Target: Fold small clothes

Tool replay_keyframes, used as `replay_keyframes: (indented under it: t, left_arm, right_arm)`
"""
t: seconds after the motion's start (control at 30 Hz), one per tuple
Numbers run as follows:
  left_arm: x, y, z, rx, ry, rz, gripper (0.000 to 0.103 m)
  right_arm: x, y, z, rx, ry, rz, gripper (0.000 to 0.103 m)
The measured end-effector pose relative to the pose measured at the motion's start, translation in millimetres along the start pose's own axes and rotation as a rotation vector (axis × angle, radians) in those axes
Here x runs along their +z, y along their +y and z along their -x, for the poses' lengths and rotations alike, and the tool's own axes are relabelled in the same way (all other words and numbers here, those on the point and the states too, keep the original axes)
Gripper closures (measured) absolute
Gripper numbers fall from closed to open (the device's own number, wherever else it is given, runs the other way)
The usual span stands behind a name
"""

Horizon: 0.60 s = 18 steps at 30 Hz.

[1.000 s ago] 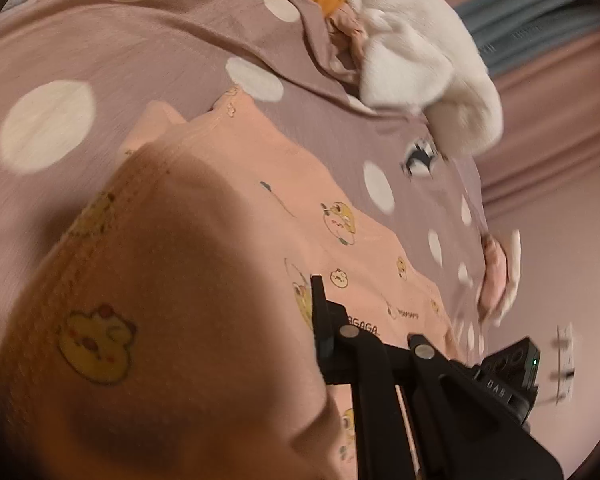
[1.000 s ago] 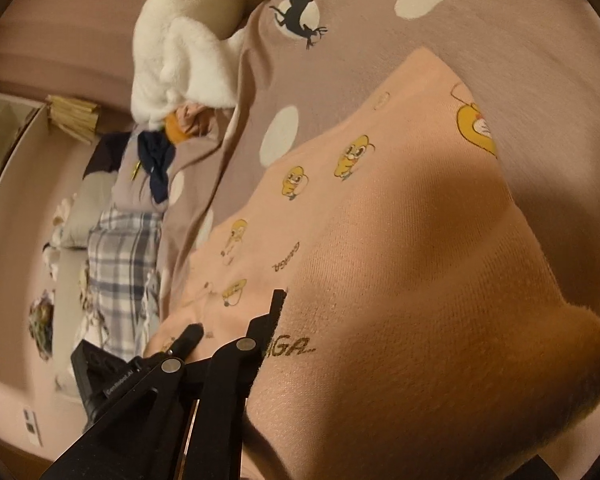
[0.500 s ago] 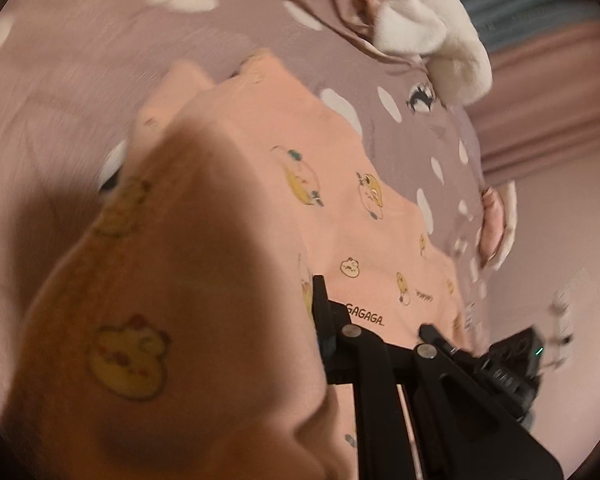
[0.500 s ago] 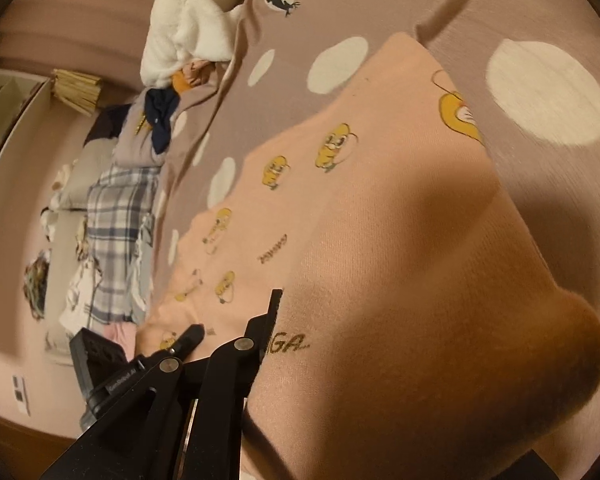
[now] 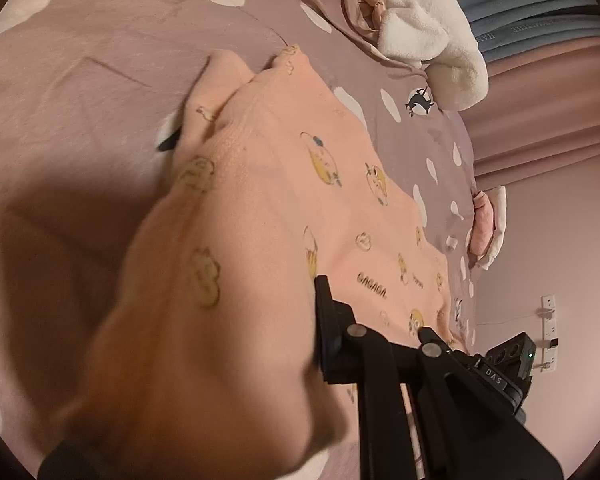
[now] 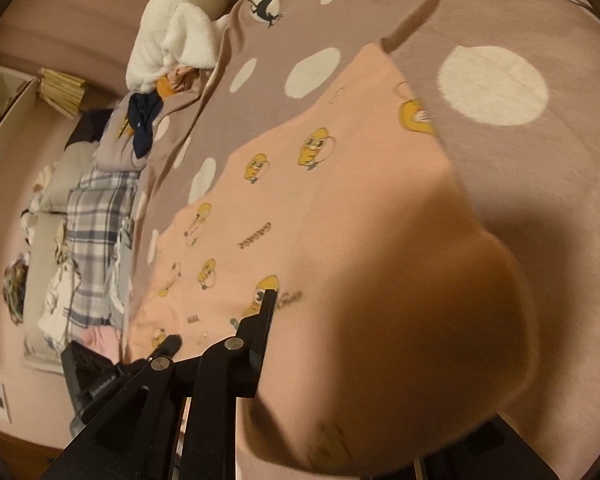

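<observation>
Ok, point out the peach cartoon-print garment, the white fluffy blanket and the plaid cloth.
peach cartoon-print garment (image 5: 340, 184), left wrist view, flat printed middle.
white fluffy blanket (image 5: 428, 36), left wrist view, bunched middle.
plaid cloth (image 6: 96, 216), right wrist view, checked middle.

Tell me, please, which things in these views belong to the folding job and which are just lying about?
Part of the job:
peach printed garment
left gripper, shut on it
right gripper, shut on it

Lying about:
spotted bedcover
white fleece item
plaid cloth
small pink bundle
</observation>
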<state>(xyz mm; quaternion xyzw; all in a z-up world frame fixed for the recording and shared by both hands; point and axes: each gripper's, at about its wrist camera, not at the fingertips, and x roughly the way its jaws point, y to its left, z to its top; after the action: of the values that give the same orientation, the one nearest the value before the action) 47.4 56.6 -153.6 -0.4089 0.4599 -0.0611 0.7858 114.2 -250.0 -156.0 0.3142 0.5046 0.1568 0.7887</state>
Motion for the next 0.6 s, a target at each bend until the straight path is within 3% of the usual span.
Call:
replay_keyframes:
  t: [0.17, 0.27, 0.37, 0.6]
  left_arm:
    - [-15.2, 15.4, 18.1, 0.004, -0.068, -0.022, 0.088]
    - [-17.3, 11.3, 26.6, 0.086, -0.053, -0.110, 0.088]
    - [-22.3, 4.6, 42.0, 0.182, -0.109, -0.168, 0.088]
    - [-29.4, 12.1, 44.3, 0.248, -0.123, -0.175, 0.088]
  right_arm:
    - [-20.0, -5.1, 17.6, -0.043, -0.065, 0.043, 0.088]
    - [-33.5, -16.4, 22.1, -0.056, -0.075, 0.033, 0.088]
    - [-34.3, -26.5, 28.5, -0.041, -0.059, -0.017, 0.088]
    - [-40.8, -19.6, 42.2, -0.177, -0.094, -0.019, 0.088]
